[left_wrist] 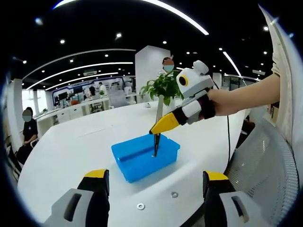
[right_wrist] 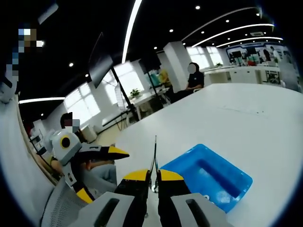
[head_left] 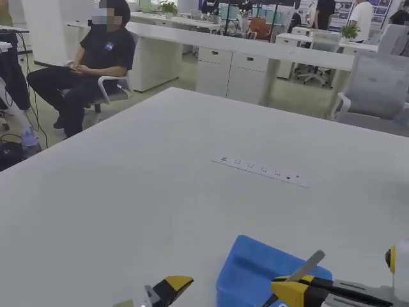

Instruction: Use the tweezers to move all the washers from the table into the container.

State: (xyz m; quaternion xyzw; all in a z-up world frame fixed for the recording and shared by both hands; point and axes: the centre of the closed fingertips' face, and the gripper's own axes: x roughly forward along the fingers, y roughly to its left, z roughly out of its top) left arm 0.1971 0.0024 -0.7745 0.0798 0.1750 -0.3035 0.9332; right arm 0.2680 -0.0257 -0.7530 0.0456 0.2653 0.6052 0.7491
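Two washers (left_wrist: 140, 206) lie on the bench near its edge, just beside the blue container (left_wrist: 142, 169). The tweezers (left_wrist: 159, 108), clamped in the right gripper (right_wrist: 154, 176), dip into it, their tips hard to make out. The left gripper (left_wrist: 155, 179) gapes, holding nothing.

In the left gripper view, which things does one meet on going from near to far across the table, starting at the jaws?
nearest washer → second washer → blue container → green plant
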